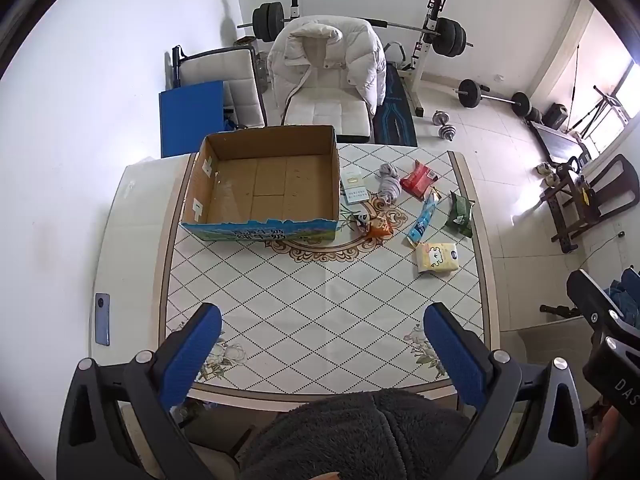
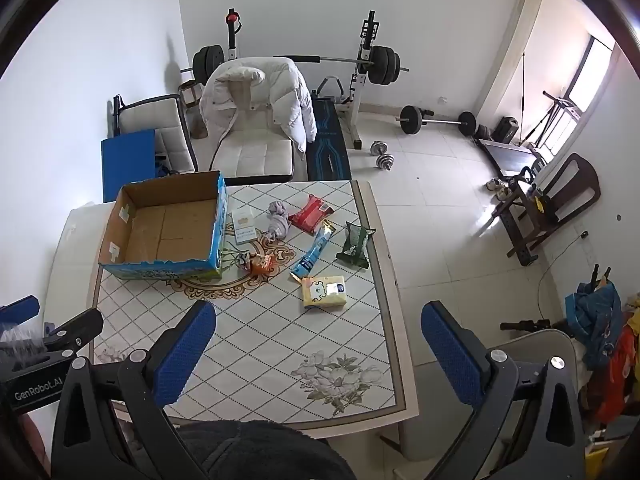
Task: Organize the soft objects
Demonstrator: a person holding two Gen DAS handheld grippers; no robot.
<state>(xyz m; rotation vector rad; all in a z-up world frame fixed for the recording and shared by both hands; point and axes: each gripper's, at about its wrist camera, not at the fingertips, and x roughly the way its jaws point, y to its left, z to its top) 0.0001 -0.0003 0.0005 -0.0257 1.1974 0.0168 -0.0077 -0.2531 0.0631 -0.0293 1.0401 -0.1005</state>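
One blue tube (image 1: 423, 218) diagonally near-left to far-right

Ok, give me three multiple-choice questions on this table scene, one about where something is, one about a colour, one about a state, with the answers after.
1. Where does the yellow tissue pack lie, seen from the right wrist camera?
A. inside the cardboard box
B. on the table, right of the box, nearest the camera among the loose items
C. on the white chair

2. What colour is the packet next to the grey sock, on its right?
A. red
B. purple
C. black

3. What is the state of the cardboard box?
A. taped shut
B. open and full of packets
C. open with nothing inside

Answers: 1 B, it sits on the table in front of the others. 2 A, the red packet is beside the sock. 3 C, its bare floor shows; both claws, left claw and right claw, are open and hold nothing.
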